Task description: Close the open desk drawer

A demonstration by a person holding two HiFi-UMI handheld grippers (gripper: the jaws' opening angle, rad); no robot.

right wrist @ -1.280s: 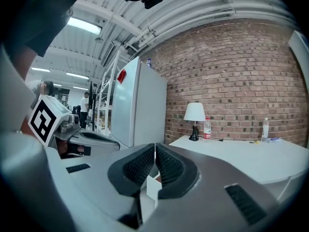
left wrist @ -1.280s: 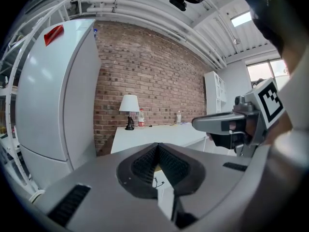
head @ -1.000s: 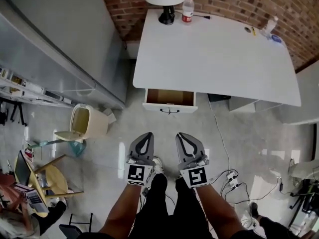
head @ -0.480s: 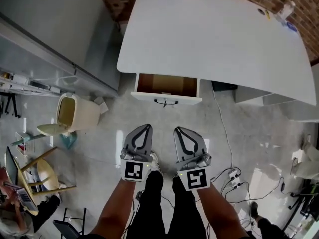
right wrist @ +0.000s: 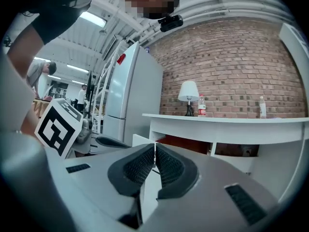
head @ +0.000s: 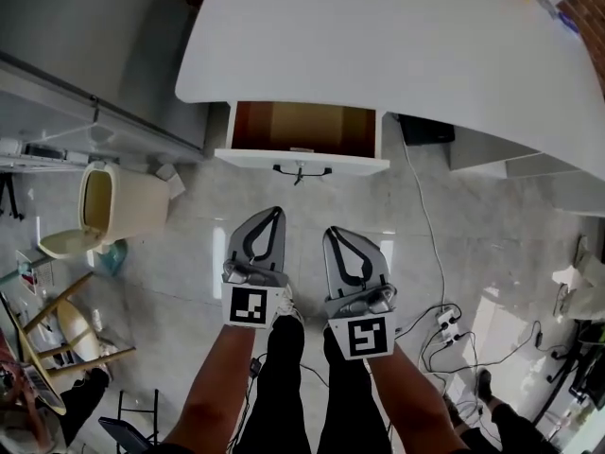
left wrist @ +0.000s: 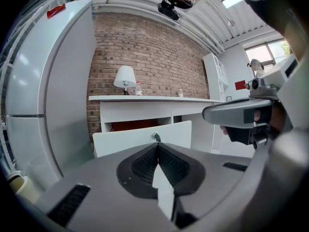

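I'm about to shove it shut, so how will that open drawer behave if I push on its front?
The drawer looks empty from above, so it is probably light and should slide easily. Its flat white panel seems rigid and unlikely to flex under a push. Pressing near the central handle is probably least likely to skew it.

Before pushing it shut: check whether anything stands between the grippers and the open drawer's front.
Nothing visible does. In the head view only floor lies between the left gripper, the right gripper and the drawer front, which neither touches.
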